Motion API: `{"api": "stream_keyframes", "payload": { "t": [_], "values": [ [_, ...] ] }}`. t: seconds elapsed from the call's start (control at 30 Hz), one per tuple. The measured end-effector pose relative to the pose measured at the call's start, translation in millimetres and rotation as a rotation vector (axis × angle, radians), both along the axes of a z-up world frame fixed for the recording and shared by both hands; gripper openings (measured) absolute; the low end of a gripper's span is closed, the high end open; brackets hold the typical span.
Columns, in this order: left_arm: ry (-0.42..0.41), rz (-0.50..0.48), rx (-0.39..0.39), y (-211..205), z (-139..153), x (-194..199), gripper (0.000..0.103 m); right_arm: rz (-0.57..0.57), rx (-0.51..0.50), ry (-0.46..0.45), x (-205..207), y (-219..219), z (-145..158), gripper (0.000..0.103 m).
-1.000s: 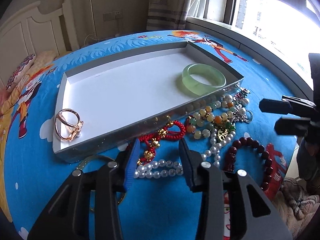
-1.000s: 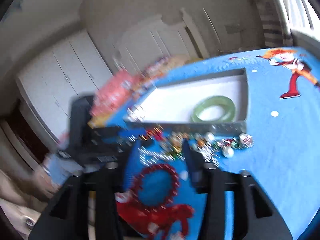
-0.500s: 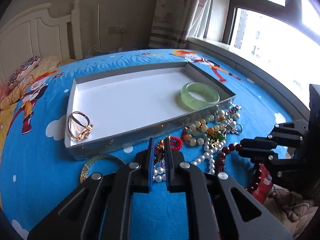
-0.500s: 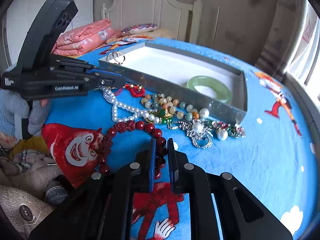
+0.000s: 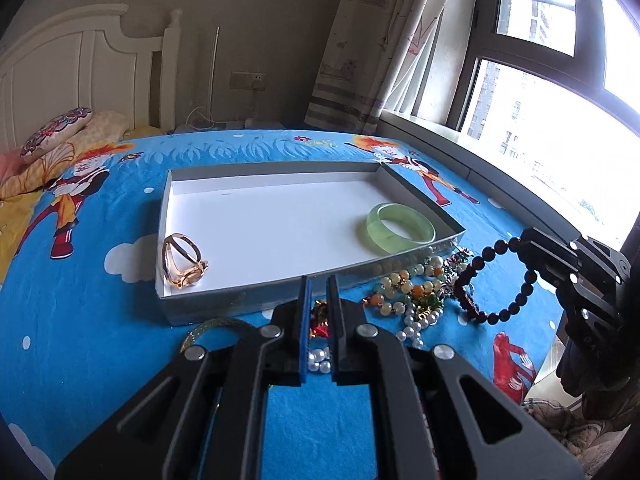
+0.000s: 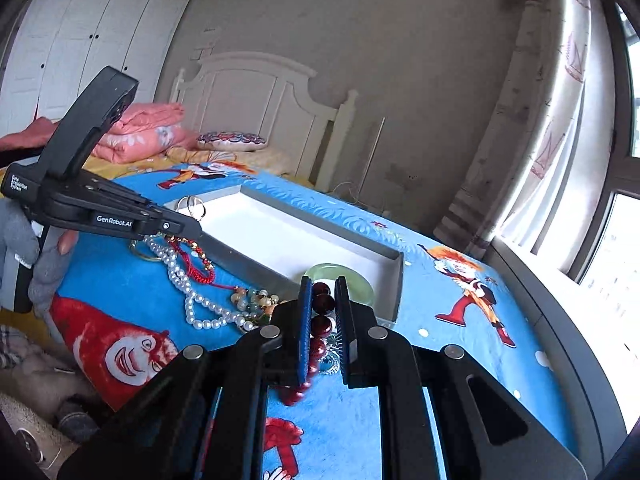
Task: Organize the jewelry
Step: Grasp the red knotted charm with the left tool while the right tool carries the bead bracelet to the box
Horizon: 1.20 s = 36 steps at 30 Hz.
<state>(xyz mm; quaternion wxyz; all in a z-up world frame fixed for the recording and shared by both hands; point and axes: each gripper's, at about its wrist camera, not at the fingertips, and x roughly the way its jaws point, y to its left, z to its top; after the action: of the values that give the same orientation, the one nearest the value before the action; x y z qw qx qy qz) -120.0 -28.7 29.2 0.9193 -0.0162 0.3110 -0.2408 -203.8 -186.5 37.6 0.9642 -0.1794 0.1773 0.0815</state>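
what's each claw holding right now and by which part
Right claw pinches the dark red bead bracelet by its top beads. Left claw looks shut on the pearl necklace, unclear where.

Both wrist views look closely across the tray [image 5: 192, 312], from opposite sides.

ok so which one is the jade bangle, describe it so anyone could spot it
Find the shallow white tray on the blue bedspread. The jade bangle lies in its corner nearest the window: a thick, smooth, pale green hoop, unlike the thin gold bangle at the opposite end.
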Motion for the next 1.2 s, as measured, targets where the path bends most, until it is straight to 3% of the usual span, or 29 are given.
{"api": "stream_keyframes", "payload": {
  "t": [0.4,0.6,0.8,1.0,1.2],
  "values": [
    [-0.055,-0.016,-0.025,1.5,27.2,0.6,0.007,0.014,0.003,-0.016,8.8,9.6,8.6,0.012],
    [-0.089,-0.015,-0.032,1.7,47.3,14.0,0.007,0.056,-0.035,-0.036,24.8,29.1,12.1,0.012],
    [-0.115,0.004,-0.045,5.1,67.1,37.8,0.007,0.089,-0.003,-0.034,51.1,40.7,23.3,0.012],
    [-0.103,0.038,-0.045,8.8,74.0,74.4,0.007,0.118,0.091,0.044,94.7,48.9,32.4,0.012],
    [-0.004,0.084,0.006,3.7,52.2,123.4,0.007,0.103,0.134,0.172,149.5,56.4,23.5,0.012]
  ]
}}
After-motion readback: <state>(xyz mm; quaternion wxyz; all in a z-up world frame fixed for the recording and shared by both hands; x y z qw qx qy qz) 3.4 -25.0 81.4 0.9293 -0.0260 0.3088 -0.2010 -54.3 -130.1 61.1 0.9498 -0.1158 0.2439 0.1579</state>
